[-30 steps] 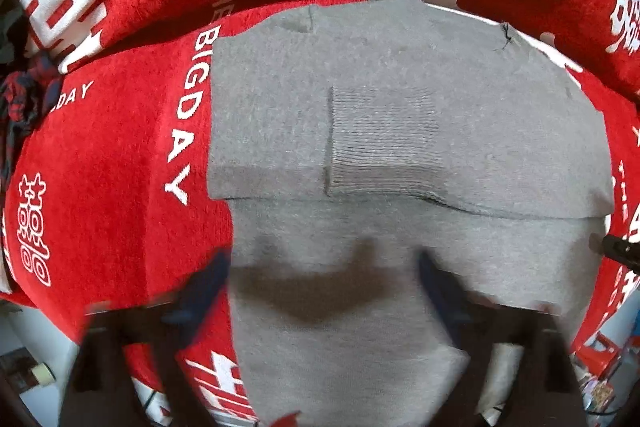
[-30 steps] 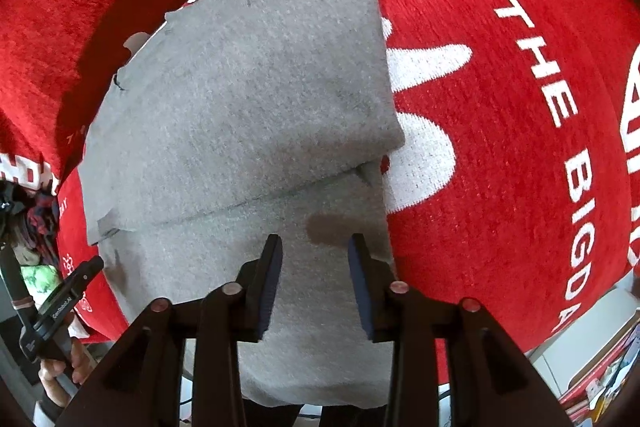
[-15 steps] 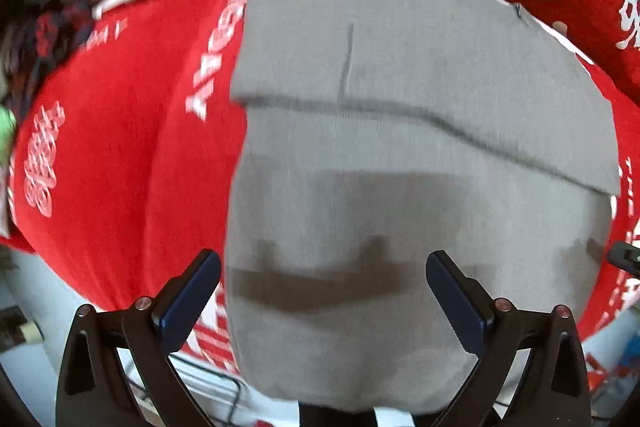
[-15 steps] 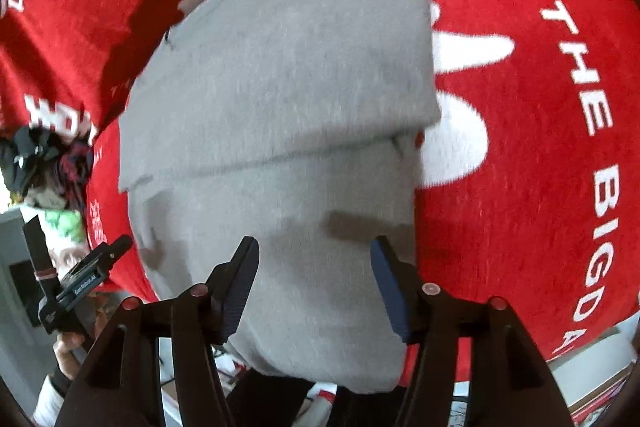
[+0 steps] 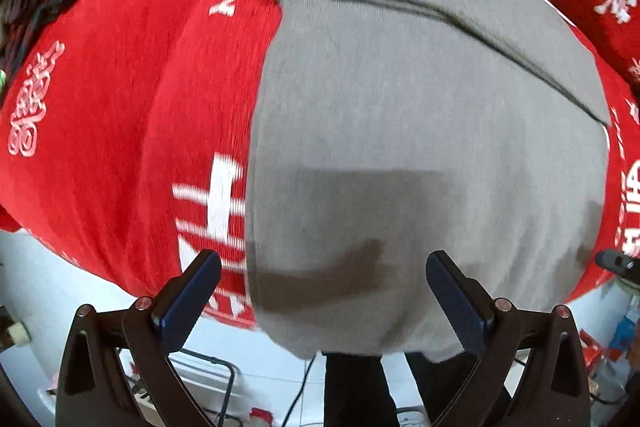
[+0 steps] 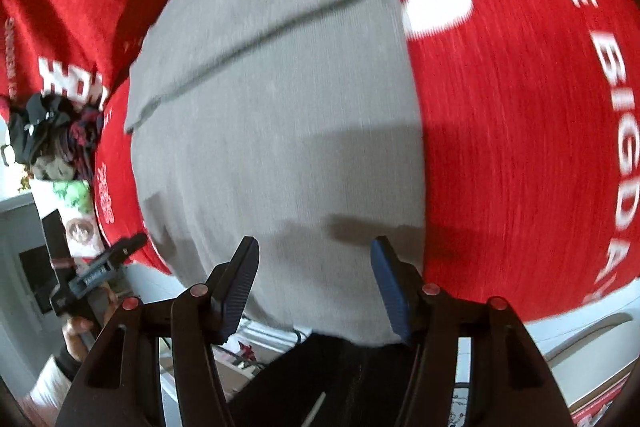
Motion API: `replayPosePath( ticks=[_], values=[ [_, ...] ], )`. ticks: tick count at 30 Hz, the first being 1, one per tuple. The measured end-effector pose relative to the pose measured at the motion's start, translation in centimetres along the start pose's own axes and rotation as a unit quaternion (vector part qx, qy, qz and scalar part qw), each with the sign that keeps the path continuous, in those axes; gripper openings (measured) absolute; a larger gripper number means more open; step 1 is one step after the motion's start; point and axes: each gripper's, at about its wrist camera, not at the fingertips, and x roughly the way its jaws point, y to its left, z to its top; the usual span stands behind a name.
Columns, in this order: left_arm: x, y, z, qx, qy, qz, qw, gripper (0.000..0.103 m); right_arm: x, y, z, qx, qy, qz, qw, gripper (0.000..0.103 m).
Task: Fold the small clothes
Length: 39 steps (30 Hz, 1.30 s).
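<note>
On the red cloth [image 5: 120, 99], the grey garment [image 5: 420, 131] lies flat, long axis running away from both claws, hem overhanging the near edge. Left gripper [image 5: 322, 291] and right gripper [image 6: 314, 281] hover spread and empty above that hem, equally near.

A: Room near the hem?
B: Yes. Grey garment [image 5: 420, 131] overhangs the table [image 5: 120, 99] edge; both hand-held grippers gape, nothing between the fingers.
A: Obstacles?
B: Clothes pile [image 6: 52, 131] at the far left corner. Red cloth bare on both sides of the garment.
</note>
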Motion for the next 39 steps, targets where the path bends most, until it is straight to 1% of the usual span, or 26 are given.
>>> replayPosePath(
  ticks=[4,8,10,12,14,16,17,18,20,21,22,23,24,25,27,29,31,33,34,35,37,39],
  values=[
    [1.8,1.6,-3.0,0.001,0.019,-0.03,0.9994,0.103,1.5,-1.3,-3.9,0.003,0.013,-0.017,1.0,0.062],
    [4.1,2.8,-6.0,-0.009,0.038,-0.054,0.9977,0.103,4.2,-3.1,-7.1,0.017,0.021,-0.032,0.999,0.062],
    [5.4,3.3,-7.1,-0.015,0.046,-0.063,0.9969,0.103,5.3,-3.8,-8.0,0.016,0.021,-0.027,0.999,0.062],
    [6.0,2.8,-7.3,-0.02,0.05,-0.069,0.9962,0.103,6.5,-4.2,-8.6,0.008,0.017,-0.025,1.0,0.062],
    [6.7,2.8,-7.6,-0.019,0.05,-0.08,0.9953,0.103,7.5,-4.1,-8.7,-0.003,0.013,-0.021,1.0,0.062],
    [7.3,2.8,-7.9,-0.015,0.05,-0.081,0.9954,0.103,8.3,-3.8,-8.9,-0.015,0.008,-0.02,1.0,0.062],
    [7.5,2.9,-7.9,-0.016,0.048,-0.083,0.9953,0.101,8.8,-3.6,-8.8,-0.017,0.011,-0.015,1.0,0.064],
    [7.8,3.0,-7.7,-0.016,0.046,-0.082,0.9954,0.09,9.0,-3.5,-8.9,-0.019,0.014,-0.012,1.0,0.064],
    [7.7,3.2,-7.8,-0.018,0.043,-0.081,0.9956,0.085,9.2,-3.8,-9.5,-0.023,0.017,0.003,1.0,0.062],
    [7.5,3.1,-8.1,-0.013,0.037,-0.081,0.996,0.075,9.2,-3.8,-9.7,-0.018,0.019,0.016,1.0,0.06],
    [7.4,3.0,-8.7,-0.003,0.034,-0.078,0.9964,0.057,9.3,-3.9,-9.8,-0.006,0.021,0.029,0.999,0.044],
    [7.2,2.5,-9.2,0.013,0.034,-0.076,0.9965,0.046,9.3,-4.1,-9.9,0.003,0.023,0.037,0.999,0.015],
    [7.0,2.0,-9.7,0.024,0.037,-0.084,0.9954,0.017,9.1,-4.3,-9.9,0.013,0.022,0.048,0.999,0.01],
    [6.8,2.0,-9.7,0.026,0.043,-0.095,0.9942,0.013,8.7,-4.4,-10.0,0.02,0.021,0.064,0.998,0.01],
    [5.8,2.3,-9.7,0.021,0.043,-0.114,0.9923,0.013,7.5,-3.8,-10.0,0.018,0.022,0.101,0.994,0.009],
    [4.3,3.1,-9.1,0.015,0.033,-0.139,0.9896,0.013,5.9,-2.8,-9.9,0.012,0.018,0.131,0.991,0.009],
    [2.5,3.8,-8.3,0.012,0.016,-0.159,0.9871,0.013,4.3,-2.0,-9.4,0.013,0.008,0.16,0.987,0.009],
    [0.7,4.4,-7.4,0.011,-0.002,-0.168,0.9857,0.013,2.1,-1.1,-8.4,0.021,-0.014,0.198,0.98,0.009],
    [0.3,3.7,-6.8,0.008,-0.009,-0.172,0.985,0.013,1.1,-0.6,-7.8,0.024,-0.025,0.215,0.976,0.009],
    [-0.6,3.9,-5.9,0.005,-0.02,-0.178,0.9837,0.013,0.4,-0.3,-7.4,0.025,-0.033,0.226,0.973,0.009],
    [-2.4,4.0,-3.4,0.001,-0.04,-0.187,0.9815,0.013,-1.2,0.9,-5.5,0.023,-0.052,0.248,0.967,0.009],
    [-3.2,4.3,-1.2,-0.002,-0.056,-0.192,0.9799,0.013,-2.5,1.8,-3.3,0.023,-0.069,0.263,0.962,0.009]
  ],
)
